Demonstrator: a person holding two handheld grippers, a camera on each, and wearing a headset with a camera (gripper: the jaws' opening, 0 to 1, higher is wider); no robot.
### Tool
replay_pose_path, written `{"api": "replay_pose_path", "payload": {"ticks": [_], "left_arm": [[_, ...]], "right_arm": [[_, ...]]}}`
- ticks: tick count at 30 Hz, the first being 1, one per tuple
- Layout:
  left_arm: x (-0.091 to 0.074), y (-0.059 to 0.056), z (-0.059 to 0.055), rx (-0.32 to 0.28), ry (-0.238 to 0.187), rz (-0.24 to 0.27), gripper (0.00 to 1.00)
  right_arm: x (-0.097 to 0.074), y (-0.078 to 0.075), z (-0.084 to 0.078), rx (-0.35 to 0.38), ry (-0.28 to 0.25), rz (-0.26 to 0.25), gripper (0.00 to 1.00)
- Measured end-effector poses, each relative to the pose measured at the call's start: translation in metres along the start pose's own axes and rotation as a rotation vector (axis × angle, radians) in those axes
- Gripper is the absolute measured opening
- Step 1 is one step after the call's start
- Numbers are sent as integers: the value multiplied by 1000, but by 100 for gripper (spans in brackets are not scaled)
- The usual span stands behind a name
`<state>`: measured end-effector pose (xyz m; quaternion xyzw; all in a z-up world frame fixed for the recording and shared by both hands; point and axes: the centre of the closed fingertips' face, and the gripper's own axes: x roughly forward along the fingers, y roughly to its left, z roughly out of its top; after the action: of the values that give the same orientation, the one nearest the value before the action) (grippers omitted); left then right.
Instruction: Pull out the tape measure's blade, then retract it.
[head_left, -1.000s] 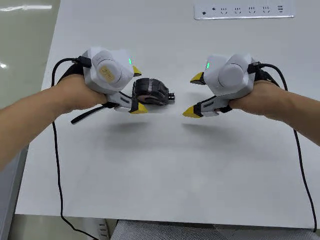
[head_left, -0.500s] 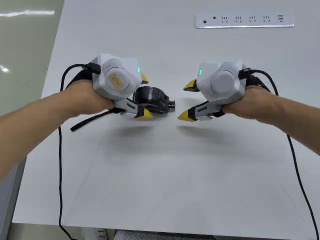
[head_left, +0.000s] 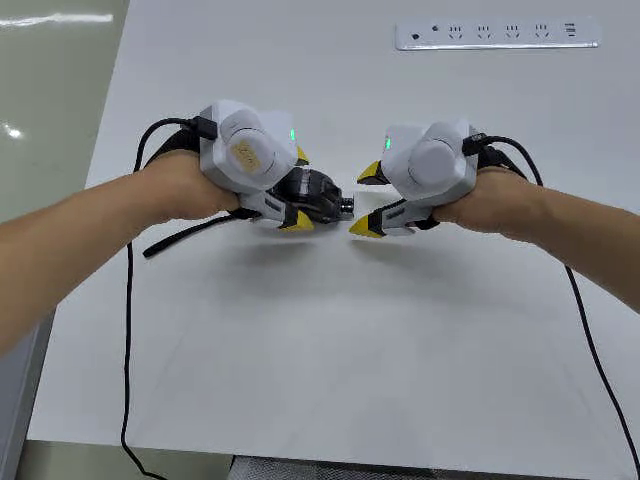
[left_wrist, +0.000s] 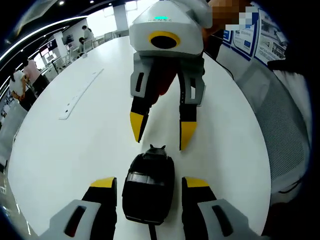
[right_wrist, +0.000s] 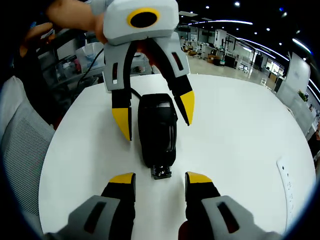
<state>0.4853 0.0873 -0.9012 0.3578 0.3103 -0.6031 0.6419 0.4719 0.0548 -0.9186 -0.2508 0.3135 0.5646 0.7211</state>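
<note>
**Right tool lined up on the blade's tip, blade not yet drawn**

The right tool (right_wrist: 161, 181) stands wide open. The small metal hook (right_wrist: 161, 172) of the blade lies just ahead of its tips, centred between them but ungripped. Just beyond, the black tape measure (right_wrist: 157, 127) sits clamped at its sides in the left tool (head_left: 300, 190), above the white counter (head_left: 330, 340). A power strip (head_left: 497, 34) lies at the far edge. This looks like the approach before the pull. Next, the right tool likely needs to ease forward, pinch the hook squarely and draw straight back while the left tool holds the case firm.
</note>
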Motion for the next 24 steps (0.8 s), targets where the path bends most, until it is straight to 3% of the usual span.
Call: {"api": "replay_pose_path", "payload": {"ticks": [24], "left_arm": [[6, 0, 1, 22, 5, -29, 38]], "right_arm": [[17, -1, -6, -33, 9, 27, 25]]}}
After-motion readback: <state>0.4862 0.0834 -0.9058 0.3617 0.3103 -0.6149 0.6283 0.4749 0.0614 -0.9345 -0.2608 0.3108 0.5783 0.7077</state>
